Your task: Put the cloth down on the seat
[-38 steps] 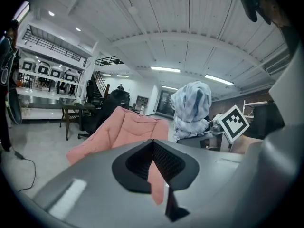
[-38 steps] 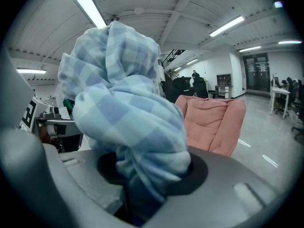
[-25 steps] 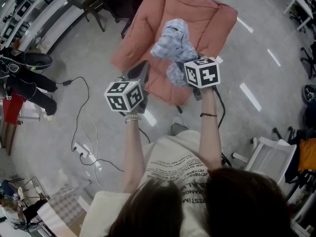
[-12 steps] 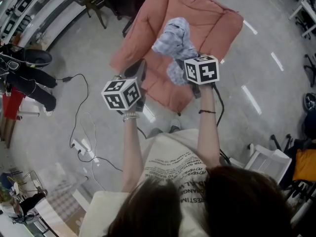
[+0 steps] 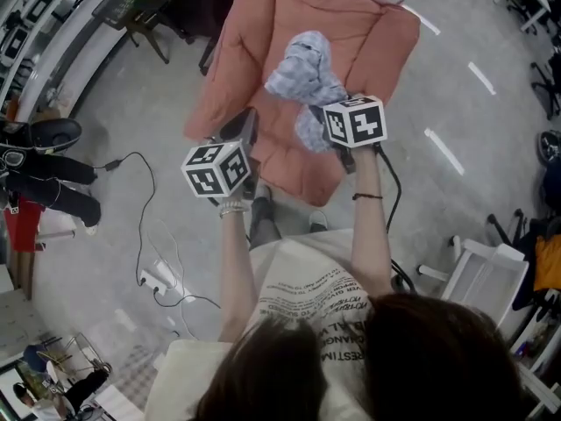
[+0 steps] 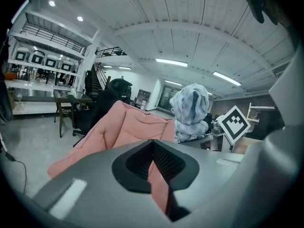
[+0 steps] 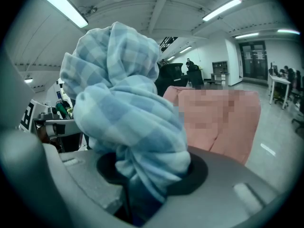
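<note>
A: Entry one, the task's thing?
B: Cloth, light blue check, bunched into a loose wad. Location: over the pink chair, in front of its backrest, carried by the right gripper. It is not laid on the seat.

A: Right gripper, condition?
B: Jaws clamped on the lower end of the cloth. The wad bulges up past them and fills most of the right gripper view. Right marker cube on top, black and white squares.

A: Left gripper?
B: Jaws a narrow slit apart, with nothing pinched. The pink of the chair shows through the slit. Position: left of the right gripper, over the chair's front left edge, apart from the cloth. Left marker cube on top, same pattern.

A: The chair itself?
B: Padded, salmon pink, quilted seams, sides folded up like wings, backrest on the far side from the person. It stands on a grey floor.

A: Sundries?
B: One white power strip with its leads, on the floor at the left. One dark wooden table at the upper left. One white frame at the right. The person's two forearms, one behind each cube.
</note>
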Action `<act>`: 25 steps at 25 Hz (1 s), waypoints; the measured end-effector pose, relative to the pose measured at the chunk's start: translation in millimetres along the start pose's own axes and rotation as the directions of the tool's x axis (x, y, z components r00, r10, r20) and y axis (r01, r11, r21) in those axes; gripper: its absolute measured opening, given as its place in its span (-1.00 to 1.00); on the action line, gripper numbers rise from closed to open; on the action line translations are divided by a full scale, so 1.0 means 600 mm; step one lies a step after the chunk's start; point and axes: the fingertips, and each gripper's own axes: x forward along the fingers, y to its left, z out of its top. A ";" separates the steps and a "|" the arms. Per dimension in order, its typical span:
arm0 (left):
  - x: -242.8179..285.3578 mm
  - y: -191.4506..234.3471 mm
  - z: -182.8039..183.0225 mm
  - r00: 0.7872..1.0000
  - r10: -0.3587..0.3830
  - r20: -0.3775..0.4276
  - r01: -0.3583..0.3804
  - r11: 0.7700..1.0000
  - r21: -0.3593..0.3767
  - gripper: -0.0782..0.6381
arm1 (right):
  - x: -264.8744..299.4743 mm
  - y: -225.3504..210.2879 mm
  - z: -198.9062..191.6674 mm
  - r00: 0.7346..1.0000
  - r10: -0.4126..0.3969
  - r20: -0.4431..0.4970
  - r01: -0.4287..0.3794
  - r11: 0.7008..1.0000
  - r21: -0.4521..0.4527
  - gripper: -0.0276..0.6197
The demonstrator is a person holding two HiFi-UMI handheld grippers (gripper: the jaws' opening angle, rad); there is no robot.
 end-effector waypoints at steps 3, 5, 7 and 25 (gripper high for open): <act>0.034 0.032 0.010 0.998 -0.056 -0.025 0.056 0.998 0.006 -0.76 | 0.032 -0.014 0.010 0.998 -0.057 -0.013 0.058 0.998 0.031 -0.37; 0.059 0.058 0.019 0.995 -0.095 -0.042 0.095 0.995 -0.003 -0.76 | 0.053 -0.022 0.016 0.995 -0.097 -0.021 0.098 0.994 0.054 -0.37; 0.089 0.076 0.020 0.986 -0.148 -0.074 0.147 0.989 -0.011 -0.76 | 0.074 -0.028 0.017 0.991 -0.132 -0.027 0.134 0.987 0.091 -0.36; 0.191 0.133 -0.013 0.829 -0.464 -0.313 0.491 0.871 0.010 -0.76 | 0.121 -0.028 -0.038 0.904 -0.419 -0.085 0.419 0.830 0.369 -0.36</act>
